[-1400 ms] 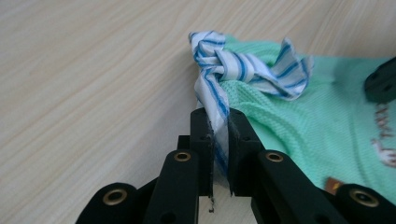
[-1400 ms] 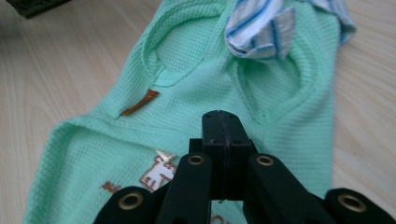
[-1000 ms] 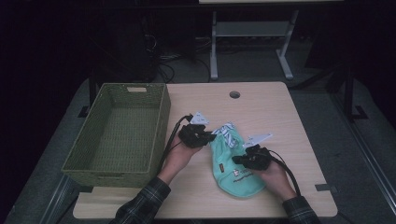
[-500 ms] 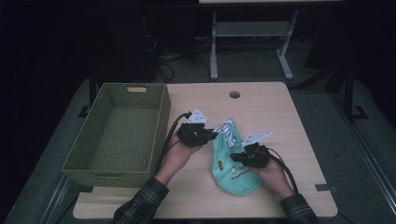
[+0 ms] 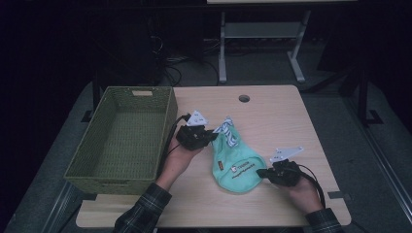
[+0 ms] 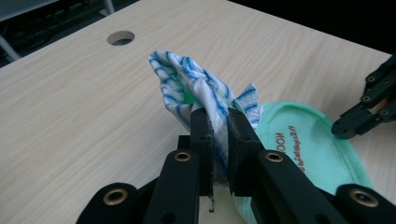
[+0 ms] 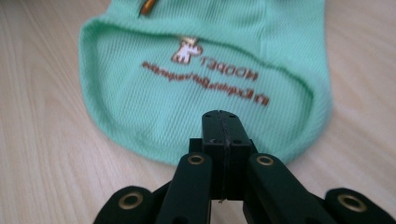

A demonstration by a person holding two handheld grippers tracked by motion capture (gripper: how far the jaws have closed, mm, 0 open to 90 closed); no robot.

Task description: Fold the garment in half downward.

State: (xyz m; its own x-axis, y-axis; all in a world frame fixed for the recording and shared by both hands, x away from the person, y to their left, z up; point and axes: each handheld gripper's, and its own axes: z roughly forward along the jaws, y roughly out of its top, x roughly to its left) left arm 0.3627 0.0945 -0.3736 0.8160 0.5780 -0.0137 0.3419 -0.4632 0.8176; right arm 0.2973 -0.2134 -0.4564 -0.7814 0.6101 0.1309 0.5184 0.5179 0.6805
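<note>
Two tongs: our left tongs (image 6: 219,119) pinch the striped cloth (image 6: 196,86); our right tongs (image 7: 223,122) are clenched empty, so the mint garment (image 7: 205,70) may drag across the desk (image 5: 272,116).

A: So what else is sitting on that wooden worktop (image 5: 272,116)?

B: Just a green woven basket (image 5: 124,141) along its left edge, plus a round cable hole (image 5: 244,98) near the far edge.
</note>
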